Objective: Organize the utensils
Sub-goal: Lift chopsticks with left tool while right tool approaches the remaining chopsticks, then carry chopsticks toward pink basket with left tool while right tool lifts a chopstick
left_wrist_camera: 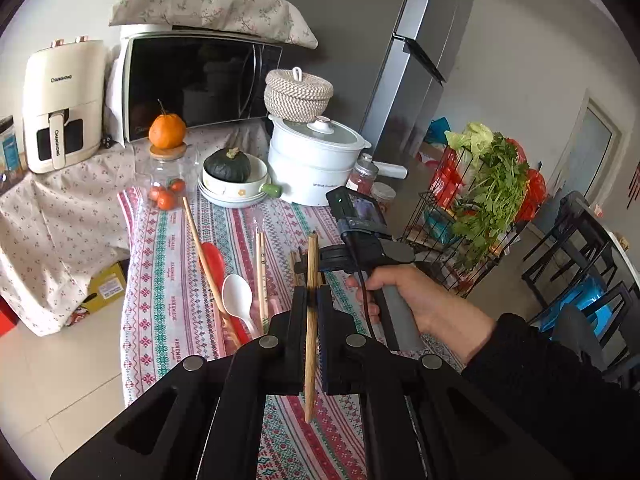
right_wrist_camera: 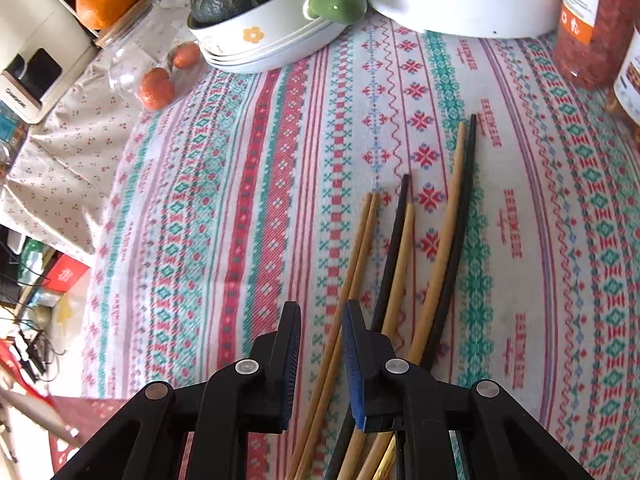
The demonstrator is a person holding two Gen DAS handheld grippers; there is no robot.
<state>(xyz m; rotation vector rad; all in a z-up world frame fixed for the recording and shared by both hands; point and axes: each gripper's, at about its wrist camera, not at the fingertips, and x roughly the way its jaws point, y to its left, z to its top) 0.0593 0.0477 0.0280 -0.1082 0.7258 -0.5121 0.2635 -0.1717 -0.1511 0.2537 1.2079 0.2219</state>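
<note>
a wooden chopstick (left_wrist_camera: 311,316) stands nearly upright, clamped between the pads of the left gripper (left_wrist_camera: 311,304) above the striped cloth (left_wrist_camera: 168,280). to place it well, carry it level with the sorted row and lay it parallel beside its like, letting go only once it rests flat so it doesn't roll.

on the cloth under the right gripper (right_wrist_camera: 320,360) lies a fan of chopsticks (right_wrist_camera: 400,264), wooden and black mixed. its jaws stand a little apart, a tan pair running between them; the pads do not look pressed on it. that grip would do best square across one stick near mid-length.

the right hand (left_wrist_camera: 404,300) wraps the grey handle, tool tipped steeply down. further left lie a white spoon (left_wrist_camera: 237,294) and a red spoon (left_wrist_camera: 214,260).
</note>
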